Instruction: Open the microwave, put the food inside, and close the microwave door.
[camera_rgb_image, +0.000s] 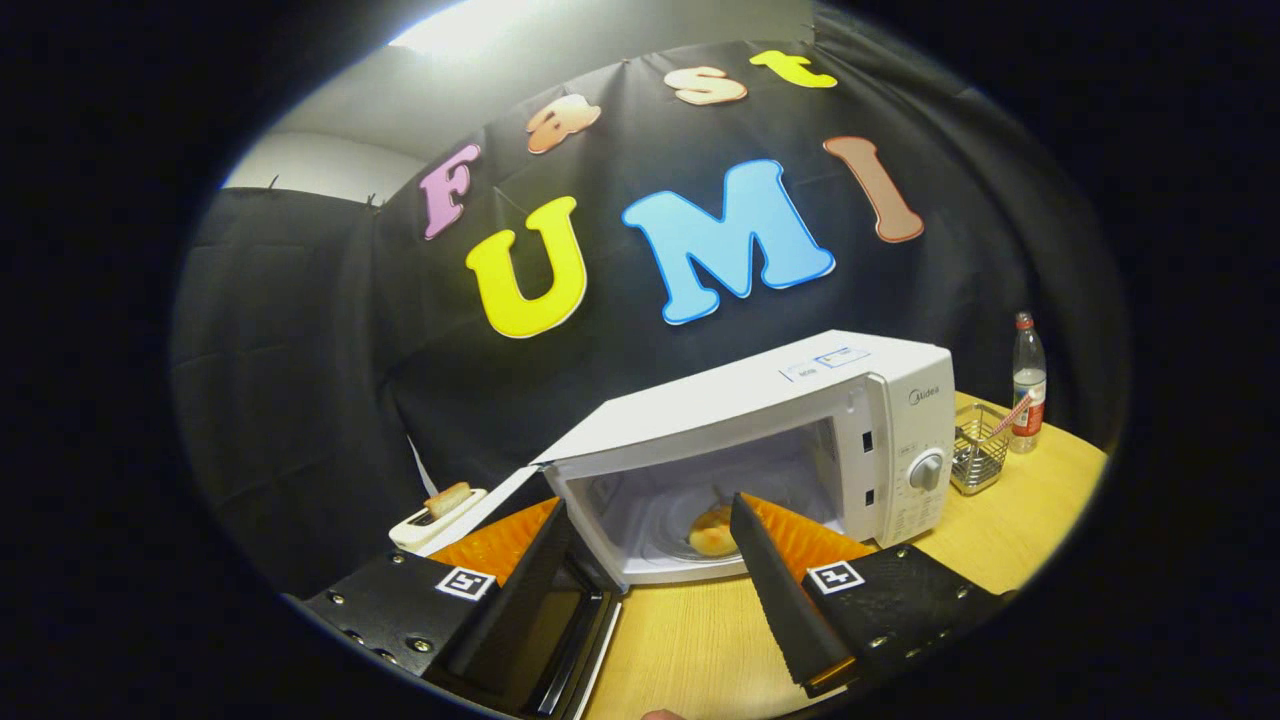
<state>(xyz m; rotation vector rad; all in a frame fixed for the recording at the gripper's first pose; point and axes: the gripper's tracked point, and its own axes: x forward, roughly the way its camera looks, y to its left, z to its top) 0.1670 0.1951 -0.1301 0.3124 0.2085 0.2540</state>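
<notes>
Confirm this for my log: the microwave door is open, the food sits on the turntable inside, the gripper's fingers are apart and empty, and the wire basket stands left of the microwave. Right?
Not quite. The wire basket stands on the right of the microwave, beside the bottle, as the gripper view shows. The rest holds: door open, food on the turntable, gripper open and empty.

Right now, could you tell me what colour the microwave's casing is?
White, seen best in the gripper view: the microwave stands open beyond the open gripper.

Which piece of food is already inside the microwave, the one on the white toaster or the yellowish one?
The yellowish food, lying in the open microwave just beyond the open gripper. The toast sits on the toaster, outside beside the door.
</notes>
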